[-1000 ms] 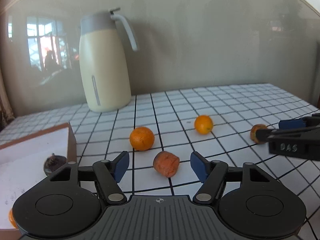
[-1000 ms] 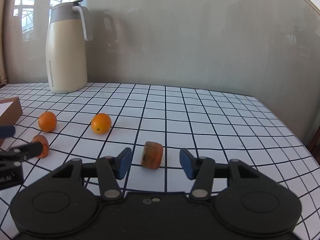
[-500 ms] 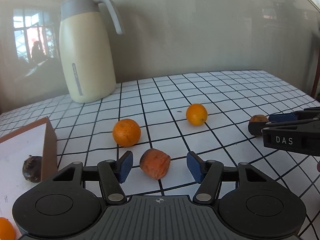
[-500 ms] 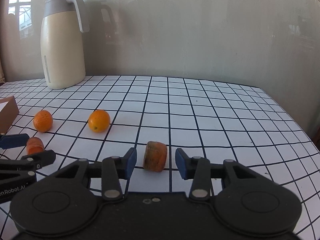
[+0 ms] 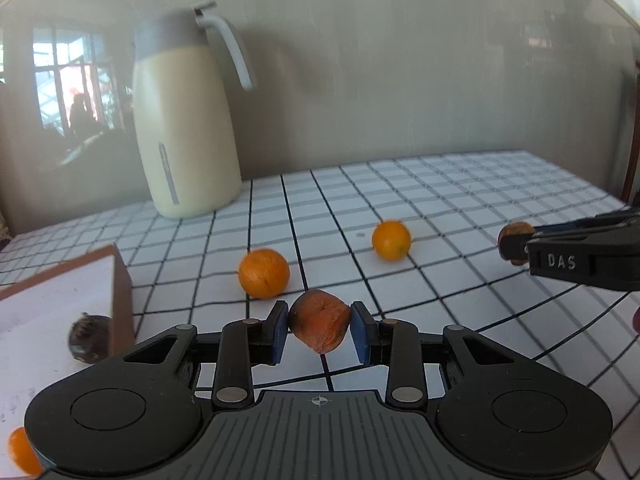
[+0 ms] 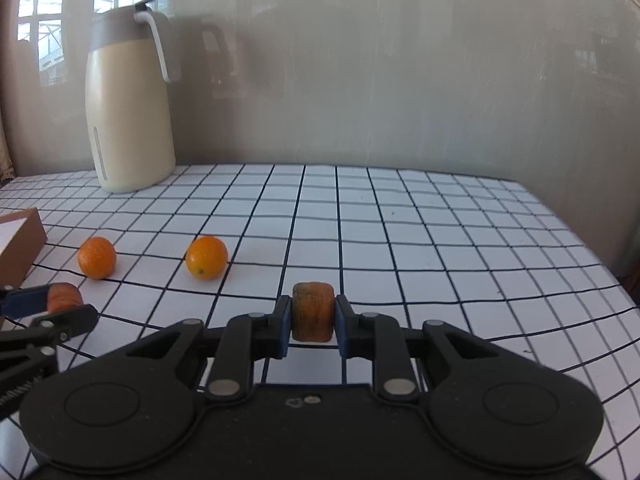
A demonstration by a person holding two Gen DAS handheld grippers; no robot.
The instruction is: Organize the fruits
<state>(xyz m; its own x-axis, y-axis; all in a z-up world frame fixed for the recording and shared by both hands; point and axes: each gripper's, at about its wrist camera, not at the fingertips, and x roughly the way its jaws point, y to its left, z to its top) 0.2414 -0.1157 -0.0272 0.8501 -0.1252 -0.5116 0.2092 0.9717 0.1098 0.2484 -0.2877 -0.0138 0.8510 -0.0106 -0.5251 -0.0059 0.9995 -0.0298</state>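
Fruit chunks, stubby and rough-skinned: our left gripper [image 5: 319, 330] pinches one orange chunk [image 5: 319, 325], our right gripper [image 6: 311, 322] clamps a browner cylinder [image 6: 312, 317]. Two smooth round oranges [image 5: 264, 267] [image 5: 391, 239] sit beyond on the gridded cloth [image 6: 440, 240]; the cardboard box [image 5: 120, 280] edges left.

Orange-red chunk [image 5: 319, 325] — blunt, dark at one end, tilted, pinched betw. blue pads of left hand-held gripper [image 5: 319, 334].

Second chunk [image 6: 312, 317] — squat cylinder, brownish-orange, flat end up, clamped upright in right hand-held gripper [image 6: 311, 322].

Two round oranges on gridded counter [image 6: 440, 240], well apart: dimpled one [image 5: 264, 267] near the box [image 5: 120, 300], smoother one [image 5: 391, 240] further right.

In box: dark wrinkled fruit [image 5: 89, 338] against inner wall; small orange one [image 5: 22, 456] at frame edge, partly hidden.
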